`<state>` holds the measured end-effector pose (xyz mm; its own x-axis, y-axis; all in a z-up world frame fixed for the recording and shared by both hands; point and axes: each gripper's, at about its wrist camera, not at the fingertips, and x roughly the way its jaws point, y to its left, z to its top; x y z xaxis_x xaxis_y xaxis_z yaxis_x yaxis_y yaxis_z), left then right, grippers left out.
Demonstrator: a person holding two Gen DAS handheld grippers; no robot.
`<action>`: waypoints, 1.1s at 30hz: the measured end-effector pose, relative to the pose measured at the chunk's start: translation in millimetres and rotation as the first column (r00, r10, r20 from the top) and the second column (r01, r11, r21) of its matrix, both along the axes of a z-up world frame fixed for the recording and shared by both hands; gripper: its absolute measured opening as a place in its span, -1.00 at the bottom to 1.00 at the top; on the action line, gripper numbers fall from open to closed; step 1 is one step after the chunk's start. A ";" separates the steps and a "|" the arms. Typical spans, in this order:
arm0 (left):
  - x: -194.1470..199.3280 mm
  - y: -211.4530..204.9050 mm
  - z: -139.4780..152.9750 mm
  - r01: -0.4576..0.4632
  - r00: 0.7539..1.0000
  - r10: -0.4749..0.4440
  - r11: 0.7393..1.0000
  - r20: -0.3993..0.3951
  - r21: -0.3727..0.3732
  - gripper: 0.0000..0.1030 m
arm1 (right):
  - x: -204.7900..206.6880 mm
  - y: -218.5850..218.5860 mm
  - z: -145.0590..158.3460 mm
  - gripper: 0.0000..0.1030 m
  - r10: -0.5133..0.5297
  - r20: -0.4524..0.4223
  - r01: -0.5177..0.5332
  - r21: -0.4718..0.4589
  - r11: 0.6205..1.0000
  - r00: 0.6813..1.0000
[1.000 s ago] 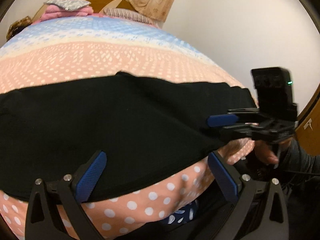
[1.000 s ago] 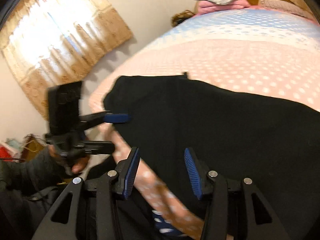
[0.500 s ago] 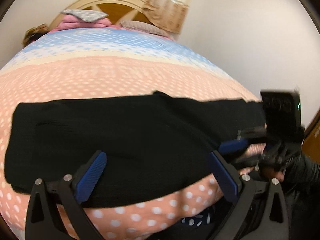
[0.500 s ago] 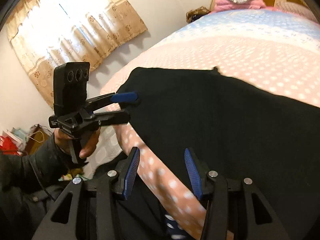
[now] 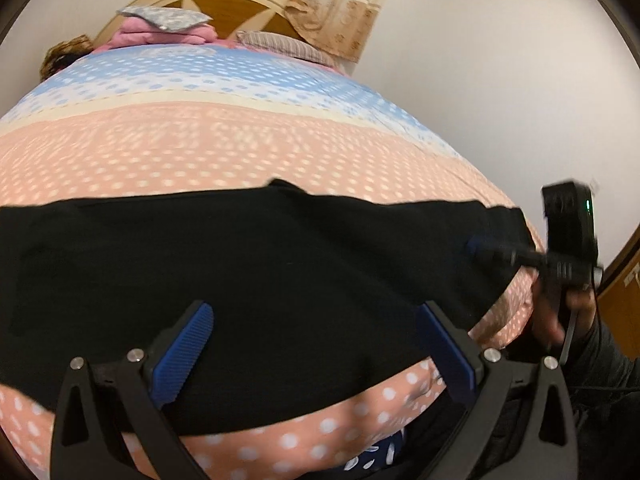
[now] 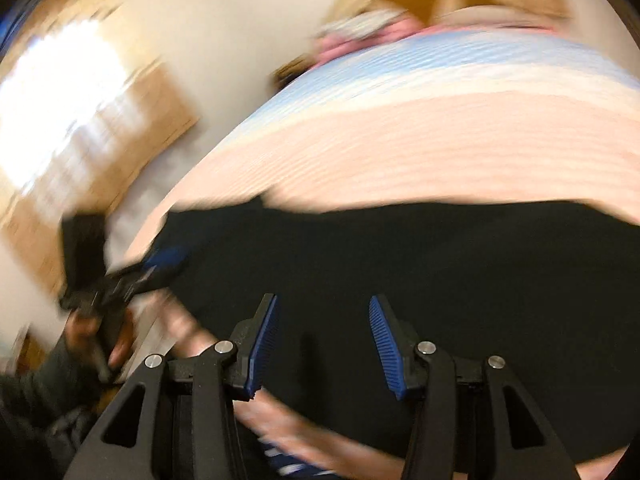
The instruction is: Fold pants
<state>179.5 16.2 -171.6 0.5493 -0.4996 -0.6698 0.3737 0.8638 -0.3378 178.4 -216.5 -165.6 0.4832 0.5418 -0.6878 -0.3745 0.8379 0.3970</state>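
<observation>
Crosswise, black pants (image 5: 280,264) stretch lengthways along the bed (image 5: 240,152) edge.

Pants (image 5: 280,264) lay spread across near edge of bed (image 5: 240,148). Pillows (image 5: 168,28) sat at far end, before headboard (image 5: 224,4). Curtain (image 5: 336,4) hung behind, to right.

Soft, even indoor light fills both views; daylight glows through the curtain (image 5: 340,4), blown out to white glare in the right wrist view; that view is heavily motion-smeared; the left wrist view stays fairly sharp, blurring at its right side; fisheye bulge and dark corners frame both.
</observation>
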 end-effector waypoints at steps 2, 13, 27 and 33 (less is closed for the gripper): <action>3.7 -9.7 -3.9 0.000 1.000 0.000 1.000 -0.006 0.028 1.00 | 3.9 -40.2 2.8 -0.05 -0.138 0.016 0.139 -0.074 0.988 0.990; 4.7 -20.3 -5.8 -0.038 0.999 0.039 0.998 -0.030 0.043 1.00 | 4.1 -91.9 21.2 -0.05 -0.253 0.135 0.280 -0.248 0.927 0.958; 3.8 -28.7 -13.6 -0.045 0.999 0.047 0.993 -0.009 0.107 1.00 | 13.9 -152.7 8.4 0.18 -0.402 0.163 0.433 -0.379 0.818 0.901; 3.2 -28.5 -13.2 -0.048 0.999 0.049 0.994 -0.013 0.095 1.00 | -6.4 -222.7 41.3 0.18 -0.520 0.174 0.547 -0.199 0.813 0.836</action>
<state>182.7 -12.3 -184.8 0.5604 -0.4065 -0.7216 0.3258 0.9092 -0.2591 172.0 -439.2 -124.3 0.7263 0.0093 -0.6873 0.1302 0.9800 0.1508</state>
